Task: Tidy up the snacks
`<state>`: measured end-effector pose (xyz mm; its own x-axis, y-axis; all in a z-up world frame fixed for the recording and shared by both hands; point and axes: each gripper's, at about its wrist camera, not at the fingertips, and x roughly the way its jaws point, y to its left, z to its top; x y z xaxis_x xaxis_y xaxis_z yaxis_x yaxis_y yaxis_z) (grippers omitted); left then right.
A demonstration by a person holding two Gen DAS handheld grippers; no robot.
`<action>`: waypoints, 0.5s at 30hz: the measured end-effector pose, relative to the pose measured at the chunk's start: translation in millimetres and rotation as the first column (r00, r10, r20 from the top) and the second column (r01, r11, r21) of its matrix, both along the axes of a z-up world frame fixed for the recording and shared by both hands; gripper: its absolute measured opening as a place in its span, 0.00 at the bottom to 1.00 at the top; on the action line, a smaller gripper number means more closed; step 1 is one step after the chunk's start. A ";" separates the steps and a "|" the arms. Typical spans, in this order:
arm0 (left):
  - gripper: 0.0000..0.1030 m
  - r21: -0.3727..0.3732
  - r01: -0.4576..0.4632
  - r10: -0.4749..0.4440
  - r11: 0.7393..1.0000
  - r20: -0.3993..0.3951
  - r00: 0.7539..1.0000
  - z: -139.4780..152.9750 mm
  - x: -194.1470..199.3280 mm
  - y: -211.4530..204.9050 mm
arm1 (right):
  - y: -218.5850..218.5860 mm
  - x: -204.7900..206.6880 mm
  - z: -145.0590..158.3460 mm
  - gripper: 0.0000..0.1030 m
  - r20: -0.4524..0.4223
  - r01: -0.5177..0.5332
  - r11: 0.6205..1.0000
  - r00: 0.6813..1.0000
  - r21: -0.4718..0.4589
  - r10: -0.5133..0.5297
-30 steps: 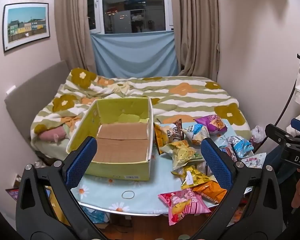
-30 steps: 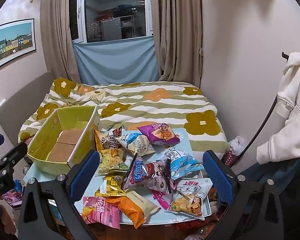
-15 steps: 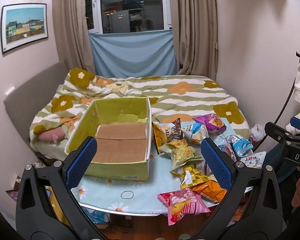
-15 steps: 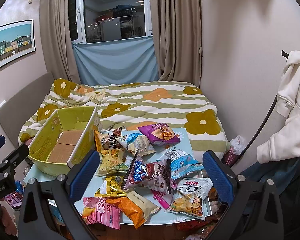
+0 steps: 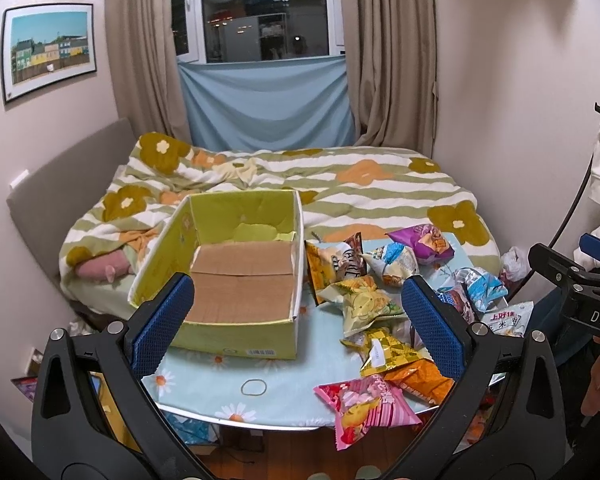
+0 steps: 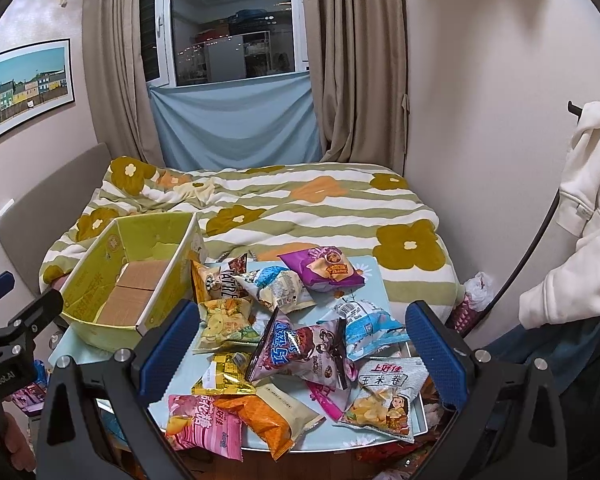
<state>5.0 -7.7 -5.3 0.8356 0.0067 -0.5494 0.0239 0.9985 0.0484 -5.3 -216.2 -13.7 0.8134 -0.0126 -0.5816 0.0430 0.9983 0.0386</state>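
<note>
An open, empty yellow-green cardboard box sits on the left of a small table with a light blue daisy cloth; it also shows in the right wrist view. Several snack bags lie in a heap to its right: a pink bag, an orange bag, a purple bag, a mauve cartoon bag. My left gripper is open and empty, held before the table's near edge. My right gripper is open and empty above the heap.
A bed with a striped flower duvet lies right behind the table. A white hoodie hangs at the right wall. A rubber band lies on the cloth near the front edge. Wooden floor shows below the table.
Both views have drifted slightly; the left gripper has turned a little rightward. Nothing on the table has moved and both grippers stay open.
</note>
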 end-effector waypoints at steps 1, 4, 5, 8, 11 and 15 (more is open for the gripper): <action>1.00 0.001 0.000 0.000 1.000 0.000 1.000 0.0 -0.1 -0.1 | 1.3 0.9 1.2 1.00 0.000 -0.001 1.000 1.000 0.002 0.001; 1.00 0.000 0.001 -0.001 1.000 0.000 1.000 0.2 0.0 0.3 | 3.2 0.4 -0.5 1.00 0.002 -0.005 1.000 1.000 0.001 0.005; 1.00 0.000 0.001 -0.001 1.000 0.000 1.000 0.2 -0.1 0.4 | 2.3 0.0 -0.9 1.00 0.002 -0.004 1.000 1.000 0.002 0.004; 1.00 -0.001 0.001 -0.001 1.000 -0.001 1.000 -0.3 0.1 0.1 | 2.5 -0.1 -1.0 1.00 0.002 -0.003 1.000 1.000 0.002 0.003; 1.00 0.001 0.001 -0.001 1.000 0.000 1.000 -0.4 -0.1 -0.1 | 4.4 0.1 -1.6 1.00 0.003 -0.005 1.000 1.000 0.001 0.005; 1.00 -0.001 0.003 -0.003 1.000 -0.002 1.000 -1.3 0.5 0.4 | 3.4 -0.1 -1.9 1.00 0.003 -0.004 1.000 1.000 0.003 0.004</action>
<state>5.5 -7.2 -6.6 0.8346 0.0038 -0.5509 0.0268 0.9985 0.0475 -5.4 -212.7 -15.6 0.8149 -0.0072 -0.5795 0.0386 0.9984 0.0419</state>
